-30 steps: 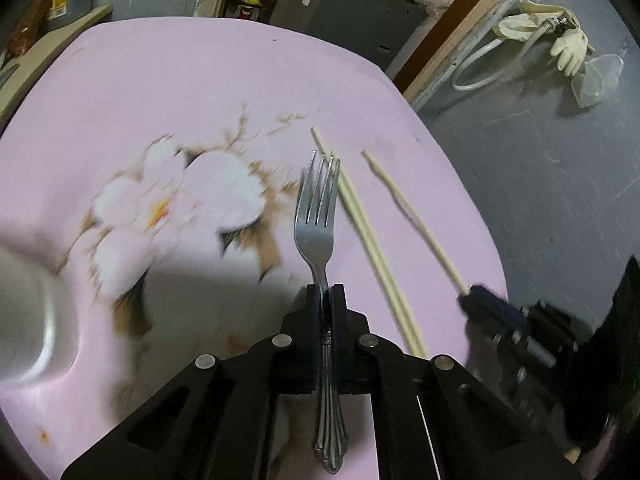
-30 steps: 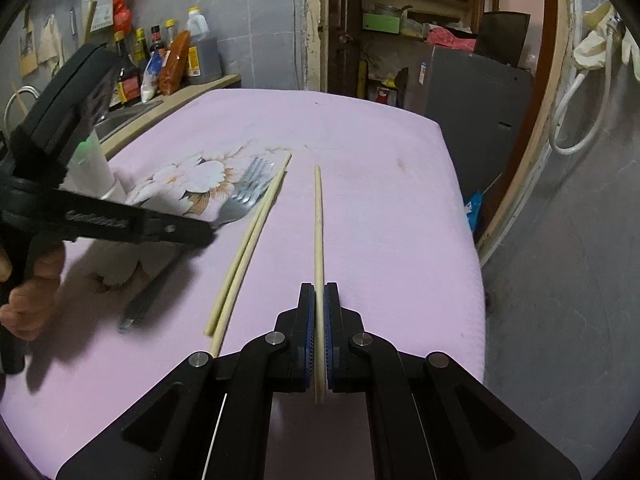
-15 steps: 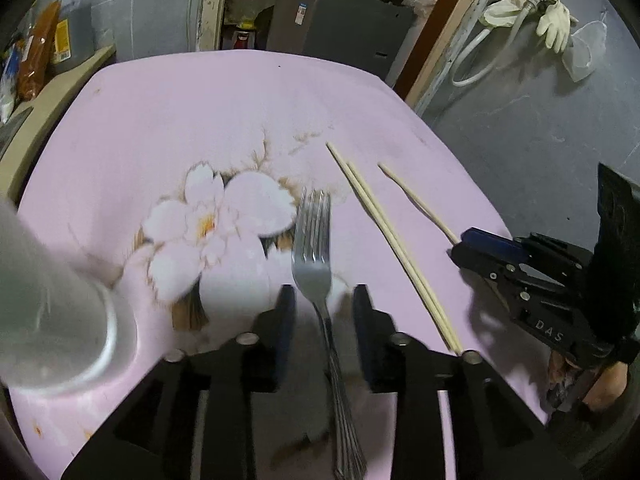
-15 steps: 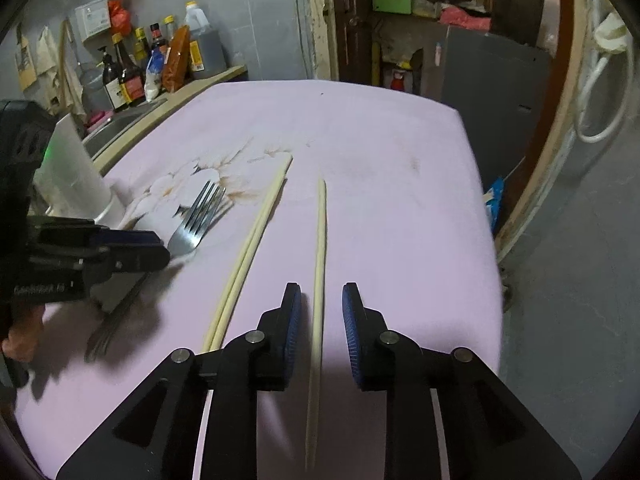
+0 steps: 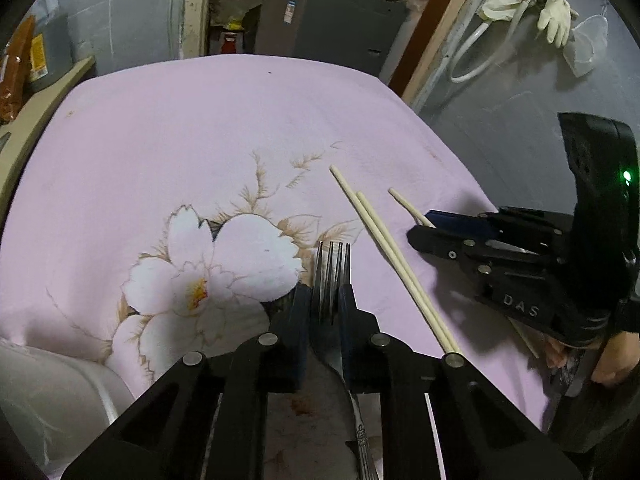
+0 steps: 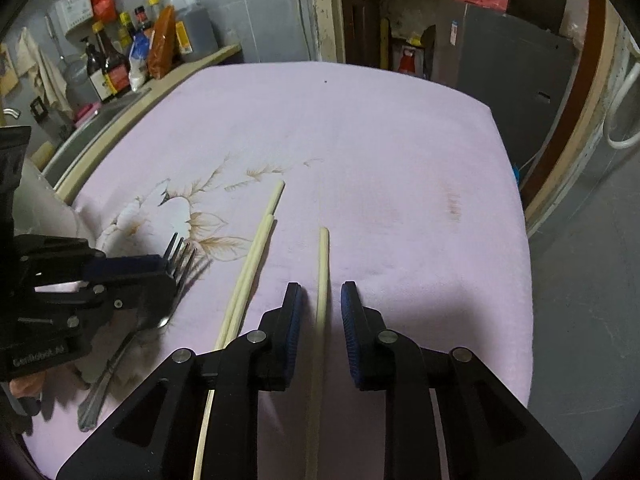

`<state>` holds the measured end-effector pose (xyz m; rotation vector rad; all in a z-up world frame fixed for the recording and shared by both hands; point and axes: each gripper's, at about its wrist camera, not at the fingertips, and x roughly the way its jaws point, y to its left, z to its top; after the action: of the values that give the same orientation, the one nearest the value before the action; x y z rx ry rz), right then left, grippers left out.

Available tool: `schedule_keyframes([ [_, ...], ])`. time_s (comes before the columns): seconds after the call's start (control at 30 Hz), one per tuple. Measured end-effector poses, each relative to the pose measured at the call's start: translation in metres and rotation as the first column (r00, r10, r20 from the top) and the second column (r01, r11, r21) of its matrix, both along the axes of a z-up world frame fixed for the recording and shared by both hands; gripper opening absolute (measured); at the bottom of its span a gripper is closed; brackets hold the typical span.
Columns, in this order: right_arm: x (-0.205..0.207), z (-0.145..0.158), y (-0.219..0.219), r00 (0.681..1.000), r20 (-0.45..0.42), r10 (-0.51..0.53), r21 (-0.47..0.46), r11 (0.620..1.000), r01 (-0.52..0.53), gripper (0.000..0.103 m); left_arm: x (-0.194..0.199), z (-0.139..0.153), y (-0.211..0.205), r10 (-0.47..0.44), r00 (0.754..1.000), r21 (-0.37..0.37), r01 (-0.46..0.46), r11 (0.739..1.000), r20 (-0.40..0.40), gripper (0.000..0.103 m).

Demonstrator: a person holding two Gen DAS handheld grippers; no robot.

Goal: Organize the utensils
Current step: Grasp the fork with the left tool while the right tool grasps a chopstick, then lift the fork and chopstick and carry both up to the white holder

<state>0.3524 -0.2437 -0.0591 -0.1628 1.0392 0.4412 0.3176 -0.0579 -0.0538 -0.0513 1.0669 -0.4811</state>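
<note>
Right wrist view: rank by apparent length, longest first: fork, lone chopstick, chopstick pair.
1. Chopstick pair, the longest run in frame, though its near end passes behind the gripper.
2. Lone chopstick, close to the pair; fisheye and nearness make this order unsure.
3. Fork, clearly shortest, its head partly hidden.

Pink cloth (image 6: 400, 152) with a white flower print (image 5: 208, 276) is covering the table out ahead. Sauce bottles (image 6: 120, 60) are crowding a counter off to the left, gray walls behind. Rubber gloves (image 5: 552, 12) and a hose (image 5: 476, 60) are hanging up on the right.
</note>
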Motion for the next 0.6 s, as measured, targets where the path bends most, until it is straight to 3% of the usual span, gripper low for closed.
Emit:
schedule_keyframes([
  [0.1, 0.004, 0.001, -0.004, 0.998, -0.055, -0.011, 0.017, 1.0, 0.012, 0.008, 0.004, 0.0, 0.001, 0.032, 0.999, -0.021, -0.033, 0.999, -0.019, 0.009],
  [0.2, 0.003, 0.004, -0.007, 0.996, -0.079, -0.032, 0.051, 0.998, 0.036, 0.004, -0.004, 0.009, 0.005, 0.049, 0.999, -0.049, -0.049, 0.998, 0.003, 0.0],
  [0.33, -0.014, 0.011, -0.016, 0.997, -0.057, -0.058, 0.189, 0.98, 0.068, 0.003, -0.025, 0.023, 0.004, 0.06, 0.993, -0.052, -0.055, 0.997, 0.103, 0.0],
  [0.5, -0.057, 0.034, -0.03, 0.987, 0.09, -0.13, 0.391, 0.917, 0.085, 0.003, -0.053, 0.042, 0.0, 0.083, 0.965, -0.035, -0.077, 0.996, 0.249, 0.0],
  [0.6, -0.085, 0.051, -0.025, 0.958, 0.23, -0.174, 0.439, 0.897, 0.058, 0.003, -0.076, 0.058, -0.001, 0.109, 0.922, -0.011, -0.112, 0.994, 0.372, 0.0],
])
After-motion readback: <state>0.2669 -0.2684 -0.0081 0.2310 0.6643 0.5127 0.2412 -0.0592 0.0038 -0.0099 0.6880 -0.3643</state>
